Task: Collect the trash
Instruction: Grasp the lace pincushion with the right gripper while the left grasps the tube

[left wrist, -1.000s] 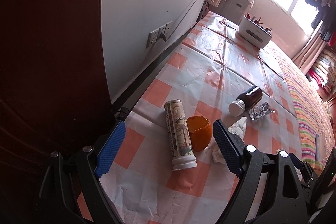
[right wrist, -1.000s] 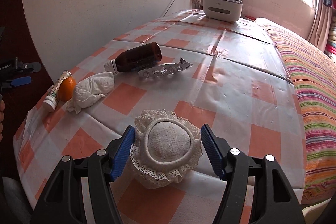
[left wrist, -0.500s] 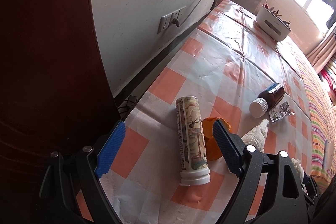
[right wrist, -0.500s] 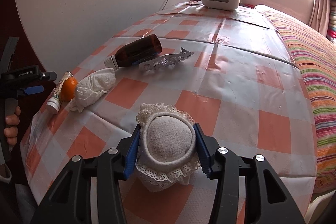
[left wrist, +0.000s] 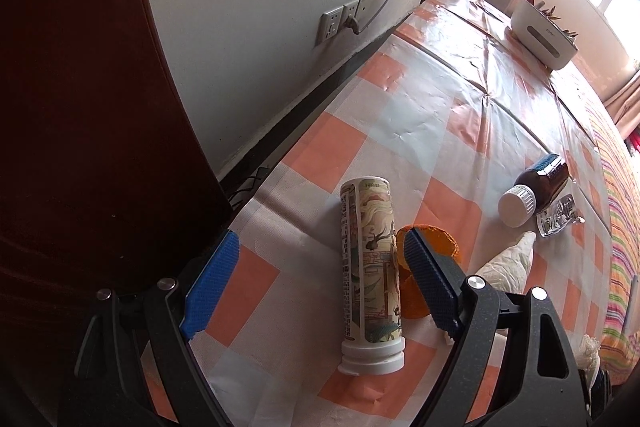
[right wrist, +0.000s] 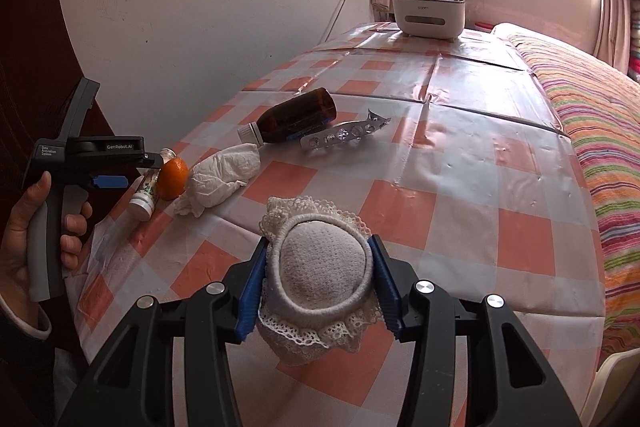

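My right tongs now pinch the lace-trimmed sock; a second ago their blue pads stood spread on either side of it, and half a second ago they were just closing in. The sock sits bunched between the pads at the near edge of the tabletop, its rounded grey end facing me and the lace frill spilling below.

My left tongs are spread wide and have moved closer to the printed tube, which now looms larger between the pads than it did a second ago. The right pad stands just beside the tube, in front of the orange peel; the left pad is well apart from it. I cannot tell whether either pad touches anything.

The tube lies flat, its long axis running away from me, white cap at the near end and flat bottom pointing toward the far end of the tabletop. The peel lies against its right side. Beyond it lies the crumpled tissue, then the brown bottle on its side, white cap pointing toward the tissue, and the empty blister pack just beside the bottle. A white caddy stands at the far end.
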Tool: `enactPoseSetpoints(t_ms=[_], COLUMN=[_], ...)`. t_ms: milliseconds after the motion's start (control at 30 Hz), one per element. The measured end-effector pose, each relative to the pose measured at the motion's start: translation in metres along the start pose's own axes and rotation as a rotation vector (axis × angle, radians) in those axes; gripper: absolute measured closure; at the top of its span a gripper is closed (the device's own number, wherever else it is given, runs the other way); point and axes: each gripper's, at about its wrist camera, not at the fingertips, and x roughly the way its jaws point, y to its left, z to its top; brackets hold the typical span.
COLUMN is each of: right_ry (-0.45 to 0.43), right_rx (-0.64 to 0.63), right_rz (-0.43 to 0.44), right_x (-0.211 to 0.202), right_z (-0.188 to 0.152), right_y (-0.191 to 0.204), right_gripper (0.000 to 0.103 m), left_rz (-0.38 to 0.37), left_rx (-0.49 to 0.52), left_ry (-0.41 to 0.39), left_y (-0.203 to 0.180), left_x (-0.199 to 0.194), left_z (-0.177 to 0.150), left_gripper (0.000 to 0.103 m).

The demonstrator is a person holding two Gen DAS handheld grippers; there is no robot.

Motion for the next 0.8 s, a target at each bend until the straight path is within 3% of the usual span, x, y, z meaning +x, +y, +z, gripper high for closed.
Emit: enactPoseSetpoints(t_ms=[67,200,367,800], right_ry=[-0.009,-0.027,-0.041,-0.081], right_rx=[0.006,0.015,0.018,0.037], right_rz=[0.0,0.008,0.016,0.008], right_x=[-0.003,-0.009,-0.015,-0.03], right_z=[0.0,0.001,0.001,0.0], right_y=[-0.001,-0.003,-0.004,-0.011], right_gripper=[0.056,0.056,0.056,0.056], left_rz=[0.003,0.011,0.022,-0.054], left_rx=[0.003,0.022,0.043,0.041], left_ry=[0.01,0.018,0.01,0.013], left_y=[-0.002,-0.007,-0.011,-0.015], left_x=[0.003,0.007,0.006,-0.002], left_z=[-0.001,-0.003,-0.005,-0.011], left_gripper=[0.021,0.047,0.064,0.072])
